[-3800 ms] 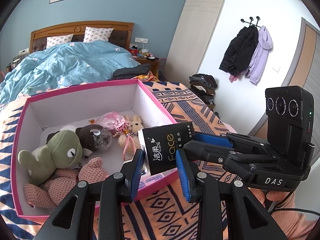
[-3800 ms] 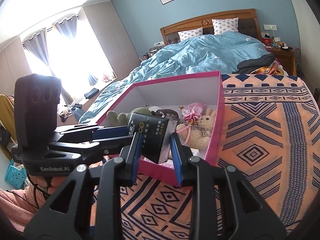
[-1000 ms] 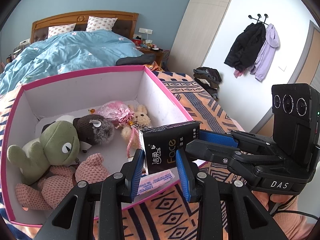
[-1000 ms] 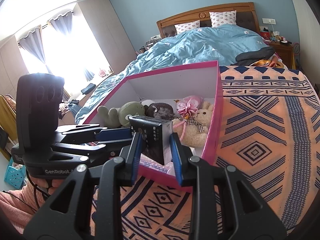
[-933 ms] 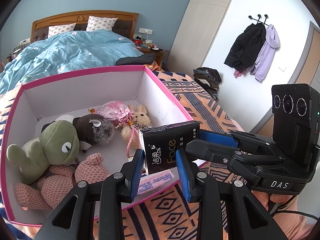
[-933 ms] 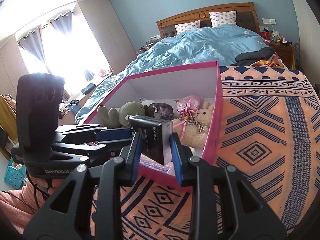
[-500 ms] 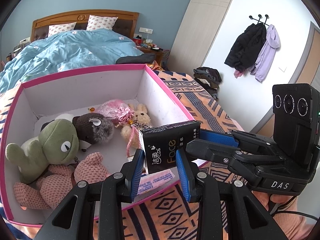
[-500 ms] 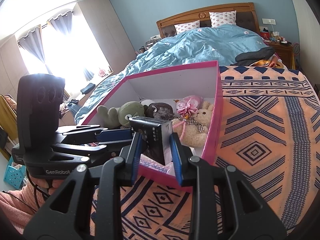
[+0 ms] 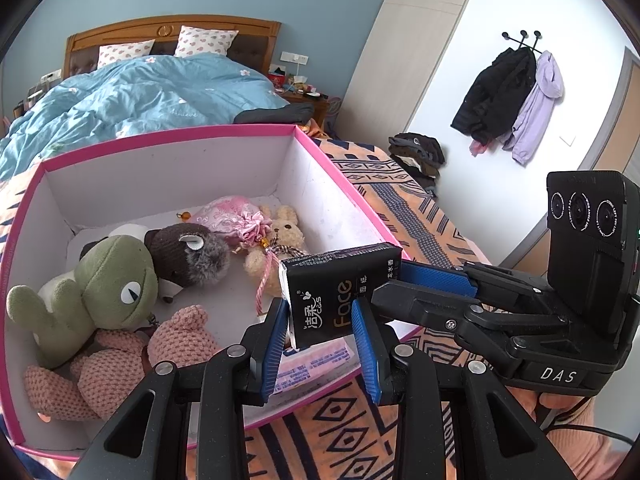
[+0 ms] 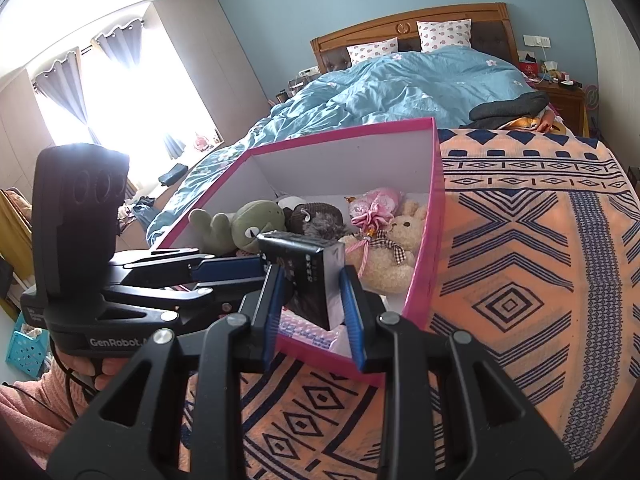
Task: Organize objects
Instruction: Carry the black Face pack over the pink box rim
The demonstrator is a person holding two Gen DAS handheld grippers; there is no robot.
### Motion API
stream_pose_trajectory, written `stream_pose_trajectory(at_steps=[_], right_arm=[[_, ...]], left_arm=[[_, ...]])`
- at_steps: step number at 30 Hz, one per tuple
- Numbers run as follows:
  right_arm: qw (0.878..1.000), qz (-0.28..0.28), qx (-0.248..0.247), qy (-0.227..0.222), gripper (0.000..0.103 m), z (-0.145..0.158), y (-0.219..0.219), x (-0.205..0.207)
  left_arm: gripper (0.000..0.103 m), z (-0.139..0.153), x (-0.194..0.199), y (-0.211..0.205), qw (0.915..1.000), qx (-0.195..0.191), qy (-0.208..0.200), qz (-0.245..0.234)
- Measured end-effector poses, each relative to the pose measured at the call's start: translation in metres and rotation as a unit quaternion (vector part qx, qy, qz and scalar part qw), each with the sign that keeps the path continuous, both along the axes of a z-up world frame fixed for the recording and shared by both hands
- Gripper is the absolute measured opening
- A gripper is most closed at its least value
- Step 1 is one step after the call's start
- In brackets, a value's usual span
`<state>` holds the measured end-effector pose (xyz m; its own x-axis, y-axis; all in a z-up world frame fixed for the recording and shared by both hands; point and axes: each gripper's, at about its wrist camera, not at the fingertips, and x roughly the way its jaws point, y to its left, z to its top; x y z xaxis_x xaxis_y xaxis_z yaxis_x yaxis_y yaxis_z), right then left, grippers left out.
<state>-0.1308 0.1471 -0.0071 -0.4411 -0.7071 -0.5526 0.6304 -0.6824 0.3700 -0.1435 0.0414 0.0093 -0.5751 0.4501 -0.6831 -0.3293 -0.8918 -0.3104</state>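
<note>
Little changed past second: left gripper and right gripper fingers both still clamped on black tissue pack, hovering over pink box corner at 5 o'clock; release pending.

box's near corner open, plush toys left

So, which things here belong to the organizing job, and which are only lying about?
Job in hand:
black tissue pack, held by left tongs and right tongs
pink box
green frog plush
cream bear

Lying about:
blue duvet
hanging jackets
folded dark clothes
</note>
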Motion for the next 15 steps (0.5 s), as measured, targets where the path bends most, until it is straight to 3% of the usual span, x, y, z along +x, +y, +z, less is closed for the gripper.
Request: stream_pose_trajectory(at_steps=[15], right_arm=[[1.000,-0.001,0.006,-0.001,0.032,0.0003,-0.0036,-0.0022]], left_arm=[[0.033,0.0000,-0.0060,-0.0003,1.0000,0.004,-0.007,0.004]])
